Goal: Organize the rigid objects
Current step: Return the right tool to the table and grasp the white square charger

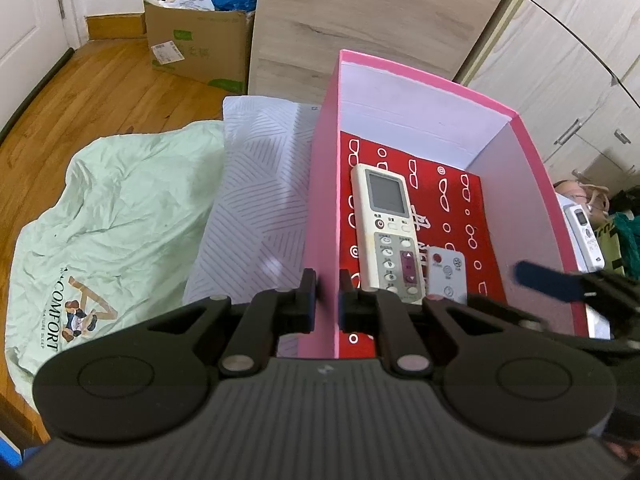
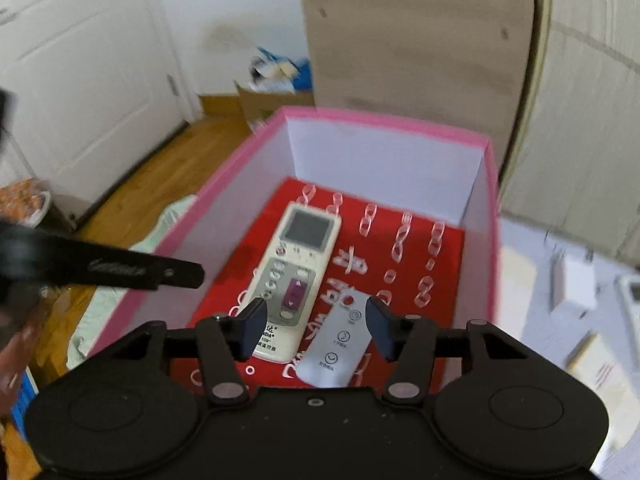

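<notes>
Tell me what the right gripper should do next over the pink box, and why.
Probably lift the right gripper straight up out of the pink box. Its fingers stand open, the small grey remote lies loose beside the white remote, and the left gripper is clamped on the box wall.

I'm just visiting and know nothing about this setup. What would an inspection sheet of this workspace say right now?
Surface: bed with a green quilt and striped pillow.
Job's things: pink box holding a large white remote and a small grey remote; another white remote lies outside the box.
Clutter: cardboard box full of odds and ends on the floor.
Grippers: left gripper is clamped on the pink box's wall; right gripper is open above the small grey remote.
Cables: nothing seen.
Surroundings: wooden floor, white door, wardrobe.
</notes>
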### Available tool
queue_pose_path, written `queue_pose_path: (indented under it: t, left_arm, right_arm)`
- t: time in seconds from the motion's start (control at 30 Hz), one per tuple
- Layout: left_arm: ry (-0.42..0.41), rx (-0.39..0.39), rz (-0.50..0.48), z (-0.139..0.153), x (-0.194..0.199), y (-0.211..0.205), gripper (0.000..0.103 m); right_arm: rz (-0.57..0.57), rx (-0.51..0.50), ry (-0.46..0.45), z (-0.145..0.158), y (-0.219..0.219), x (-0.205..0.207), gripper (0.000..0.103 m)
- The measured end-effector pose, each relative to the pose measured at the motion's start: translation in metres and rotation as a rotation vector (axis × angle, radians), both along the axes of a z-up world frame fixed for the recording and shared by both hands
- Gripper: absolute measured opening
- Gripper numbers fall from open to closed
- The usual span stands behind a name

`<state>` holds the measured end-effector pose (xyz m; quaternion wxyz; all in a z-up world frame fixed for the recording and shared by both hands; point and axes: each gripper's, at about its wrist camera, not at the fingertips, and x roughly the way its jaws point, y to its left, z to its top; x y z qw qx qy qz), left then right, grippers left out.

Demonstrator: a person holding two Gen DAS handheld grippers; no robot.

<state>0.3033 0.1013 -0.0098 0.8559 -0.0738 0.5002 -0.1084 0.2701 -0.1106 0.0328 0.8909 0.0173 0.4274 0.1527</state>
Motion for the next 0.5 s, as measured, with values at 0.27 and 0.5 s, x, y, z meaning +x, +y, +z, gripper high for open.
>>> queue_pose_path:
  t: [0.27,0.5]
  left_arm:
    - [0.004,0.011,-0.006,0.002,0.002,-0.002,0.009]
    - [-0.009,0.010,-0.026,0.001,-0.001,0.001,0.009]
  right_arm:
    - [0.129,0.035,-0.200,0.047,-0.066,-0.057,0.069]
    - [-0.055,0.026,0.054,0.023,-0.143,-0.059,0.069]
